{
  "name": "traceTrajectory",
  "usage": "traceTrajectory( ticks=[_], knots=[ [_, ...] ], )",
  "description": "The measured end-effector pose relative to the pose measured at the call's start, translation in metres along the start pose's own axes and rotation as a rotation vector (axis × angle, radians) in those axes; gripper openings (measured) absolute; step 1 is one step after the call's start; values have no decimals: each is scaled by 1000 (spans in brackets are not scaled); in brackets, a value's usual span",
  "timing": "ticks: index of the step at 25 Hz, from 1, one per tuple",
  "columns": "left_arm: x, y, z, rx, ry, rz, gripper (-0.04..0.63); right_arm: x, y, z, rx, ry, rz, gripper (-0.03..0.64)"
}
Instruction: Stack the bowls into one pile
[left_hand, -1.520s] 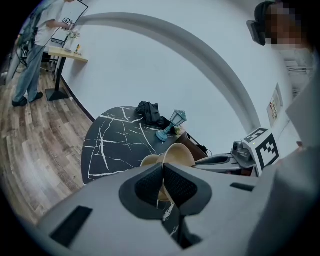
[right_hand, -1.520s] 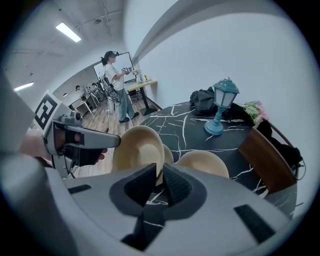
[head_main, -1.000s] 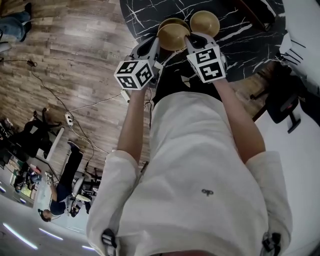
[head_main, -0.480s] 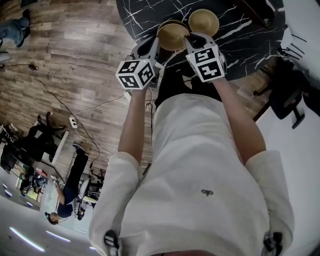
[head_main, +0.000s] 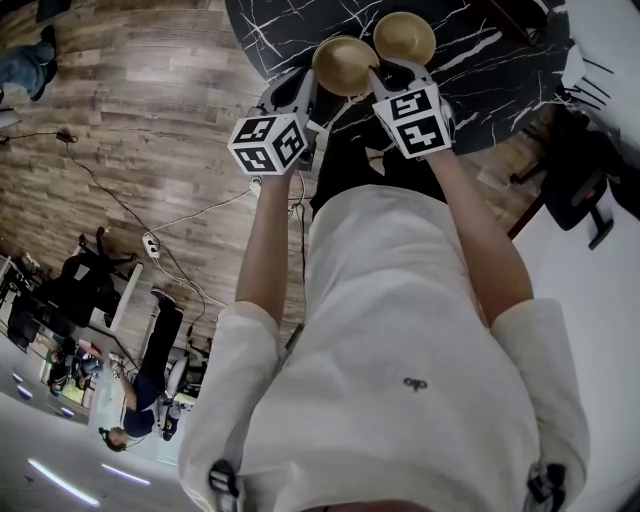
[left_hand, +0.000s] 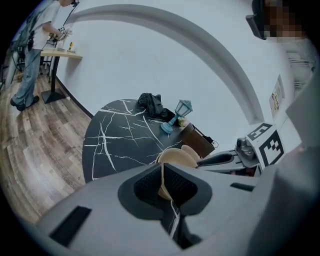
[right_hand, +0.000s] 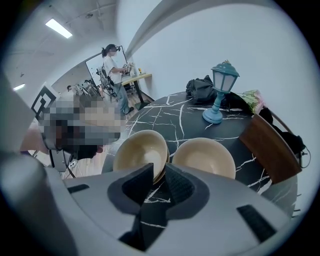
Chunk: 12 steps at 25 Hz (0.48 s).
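1. Since a second ago, the held bowl (head_main: 343, 62) has sunk into the lower bowl (right_hand: 165, 167). My left gripper (left_hand: 162, 184) pinches its thin rim.
2. My right gripper (right_hand: 159, 184) has just been opening, and that rim sits loose between its jaws.
3. A smooth, round tan bowl (head_main: 404, 37) waits unstacked on the white-veined black table (head_main: 280, 30).

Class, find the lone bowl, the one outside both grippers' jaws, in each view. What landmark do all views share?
Head view: lone bowl at the top, right of centre.
Left gripper view: a sliver at centre, behind the pile.
Right gripper view: lower middle, right of the pile.
Shared landmark: the black marbled table.
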<state>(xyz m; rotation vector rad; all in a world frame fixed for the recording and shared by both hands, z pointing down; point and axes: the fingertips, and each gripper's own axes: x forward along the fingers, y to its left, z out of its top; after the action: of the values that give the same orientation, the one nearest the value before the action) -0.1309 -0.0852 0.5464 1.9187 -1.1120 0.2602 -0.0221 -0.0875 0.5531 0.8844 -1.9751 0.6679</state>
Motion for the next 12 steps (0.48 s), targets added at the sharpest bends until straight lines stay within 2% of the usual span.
traceTrajectory(
  ticks=[12],
  knots=[
    [-3,-3,7,24,-5,-7,12,-7,-7,0,25,-24,-25,81]
  ],
)
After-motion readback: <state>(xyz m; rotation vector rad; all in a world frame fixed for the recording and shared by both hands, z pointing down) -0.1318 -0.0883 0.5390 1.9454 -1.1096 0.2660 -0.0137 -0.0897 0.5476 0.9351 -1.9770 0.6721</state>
